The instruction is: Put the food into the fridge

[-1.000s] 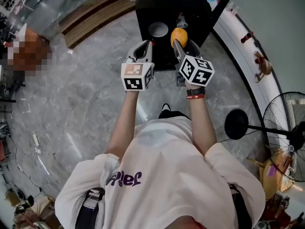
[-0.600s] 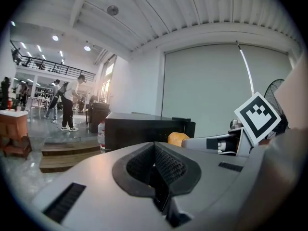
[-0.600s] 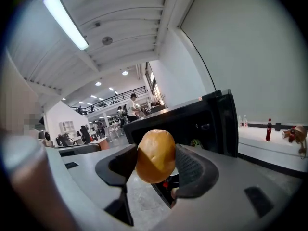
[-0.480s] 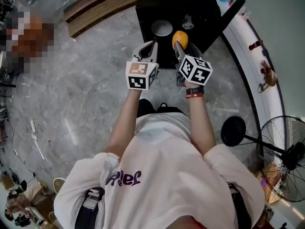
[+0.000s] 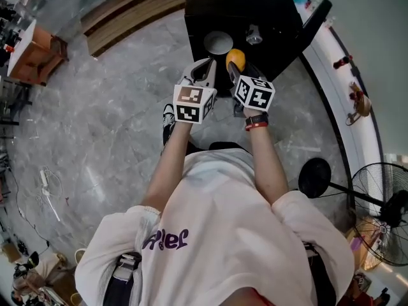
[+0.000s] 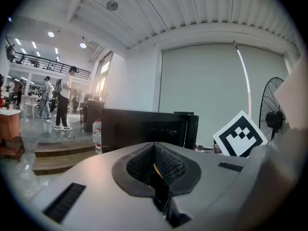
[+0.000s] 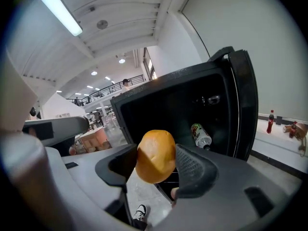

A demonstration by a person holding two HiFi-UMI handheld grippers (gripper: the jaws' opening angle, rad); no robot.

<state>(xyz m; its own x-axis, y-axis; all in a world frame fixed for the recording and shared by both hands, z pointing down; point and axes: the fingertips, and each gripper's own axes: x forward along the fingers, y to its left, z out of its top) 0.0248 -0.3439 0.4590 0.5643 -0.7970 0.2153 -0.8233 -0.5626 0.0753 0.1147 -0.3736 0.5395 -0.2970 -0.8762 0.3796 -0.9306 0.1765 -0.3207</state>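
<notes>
The right gripper is clamping a round orange fruit between its two jaws. It is holding the fruit just in front of the open black fridge, outside the compartment. A labelled bottle is lying inside the fridge. The left gripper is resting alongside with its jaws together on nothing.
</notes>
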